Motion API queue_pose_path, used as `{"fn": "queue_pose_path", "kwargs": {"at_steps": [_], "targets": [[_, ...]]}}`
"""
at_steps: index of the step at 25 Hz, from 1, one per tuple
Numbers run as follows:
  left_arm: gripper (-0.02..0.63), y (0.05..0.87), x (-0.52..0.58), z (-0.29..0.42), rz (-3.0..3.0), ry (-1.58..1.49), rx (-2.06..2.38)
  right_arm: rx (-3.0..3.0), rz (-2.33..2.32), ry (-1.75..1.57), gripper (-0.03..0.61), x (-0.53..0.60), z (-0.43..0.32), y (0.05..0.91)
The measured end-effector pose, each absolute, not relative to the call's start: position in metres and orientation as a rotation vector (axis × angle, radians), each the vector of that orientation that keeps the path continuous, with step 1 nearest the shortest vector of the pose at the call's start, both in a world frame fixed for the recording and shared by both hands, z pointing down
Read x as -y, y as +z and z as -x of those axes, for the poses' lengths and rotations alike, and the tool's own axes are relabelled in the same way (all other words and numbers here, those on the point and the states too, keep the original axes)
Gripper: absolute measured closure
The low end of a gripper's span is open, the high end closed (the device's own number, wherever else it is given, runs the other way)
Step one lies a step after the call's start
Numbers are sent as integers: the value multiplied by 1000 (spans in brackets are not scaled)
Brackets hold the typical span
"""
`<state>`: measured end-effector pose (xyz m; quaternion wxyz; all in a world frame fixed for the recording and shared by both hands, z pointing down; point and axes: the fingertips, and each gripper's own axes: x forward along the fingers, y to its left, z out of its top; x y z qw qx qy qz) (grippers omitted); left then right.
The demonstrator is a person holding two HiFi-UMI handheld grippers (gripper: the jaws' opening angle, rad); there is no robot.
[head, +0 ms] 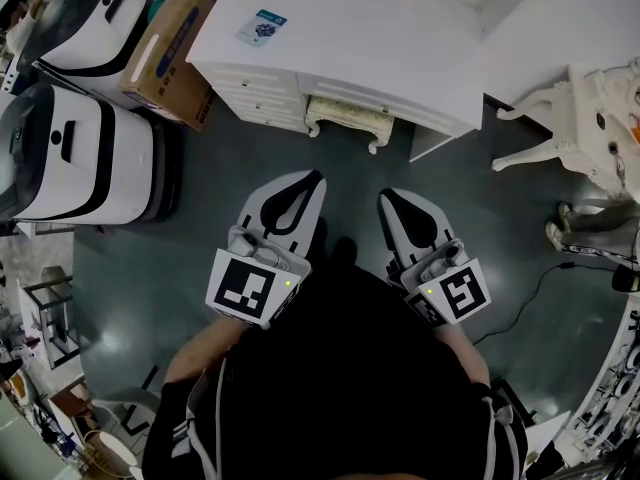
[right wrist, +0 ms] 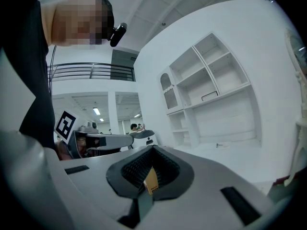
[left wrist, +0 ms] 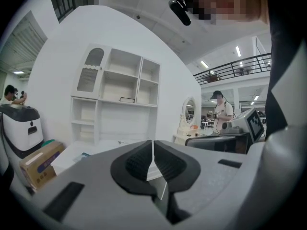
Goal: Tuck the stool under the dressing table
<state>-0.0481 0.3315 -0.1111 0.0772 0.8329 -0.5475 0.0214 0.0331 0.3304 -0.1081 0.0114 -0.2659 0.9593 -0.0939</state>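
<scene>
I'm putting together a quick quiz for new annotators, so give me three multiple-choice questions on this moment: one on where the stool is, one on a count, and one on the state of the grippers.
1. Where is the stool?
A. In the knee gap under the dressing table
B. On the table's top
C. Held up between the grippers

2. How many white-and-black machines stand at the left of the head view?
A. One
B. Two
C. Five

3. How do the left gripper and the right gripper stand?
A. Both shut, holding nothing
B. Both wide open
C. Left shut on the stool, right open

Answers: 1 A, the seat and curved legs show in the gap beneath the tabletop. 2 B, two stand one behind the other. 3 A, each gripper view shows the pads together with nothing between them.
</scene>
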Motion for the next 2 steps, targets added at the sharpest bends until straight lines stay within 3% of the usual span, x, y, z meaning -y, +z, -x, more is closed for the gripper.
{"fn": "queue_pose_path", "kwargs": {"at_steps": [2], "targets": [[597, -110, -331, 47, -2494, 65, 1637, -2987, 824, -293, 558, -329, -34, -107]]}}
